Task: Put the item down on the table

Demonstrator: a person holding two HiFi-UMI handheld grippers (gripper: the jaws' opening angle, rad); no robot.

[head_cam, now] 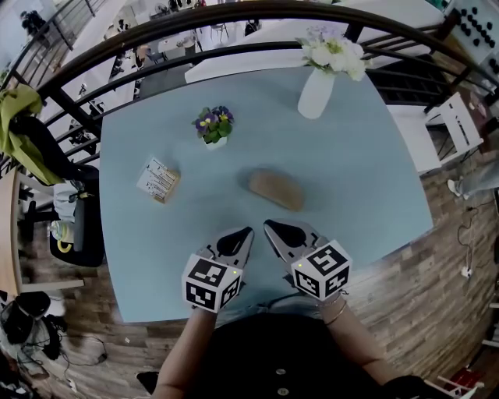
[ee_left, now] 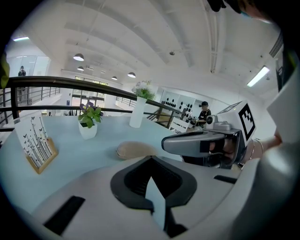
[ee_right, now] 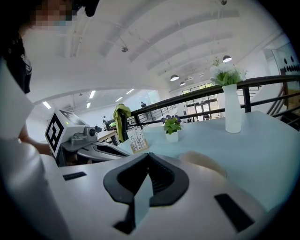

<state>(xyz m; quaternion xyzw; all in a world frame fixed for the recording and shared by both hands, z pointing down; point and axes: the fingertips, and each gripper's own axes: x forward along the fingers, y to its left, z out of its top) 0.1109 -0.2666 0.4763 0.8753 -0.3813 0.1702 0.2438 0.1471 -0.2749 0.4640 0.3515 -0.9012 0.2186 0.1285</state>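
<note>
A tan, oblong, loaf-shaped item (head_cam: 276, 190) lies flat on the light blue table (head_cam: 366, 187), a little past the middle, with nothing touching it. My left gripper (head_cam: 248, 231) and right gripper (head_cam: 267, 225) hover side by side near the table's front edge, just short of the item. Both are shut with nothing between their jaws. In the left gripper view the item (ee_left: 136, 150) shows just beyond my left gripper (ee_left: 151, 159). In the right gripper view the item (ee_right: 204, 161) peeks over the right jaw of my right gripper (ee_right: 149, 155).
A white vase of white flowers (head_cam: 316, 92) stands at the table's far side. A small pot of purple flowers (head_cam: 214, 128) and a card holder (head_cam: 159, 180) stand to the left. A chair with a green jacket (head_cam: 23, 117) is at the far left, before a railing (head_cam: 234, 15).
</note>
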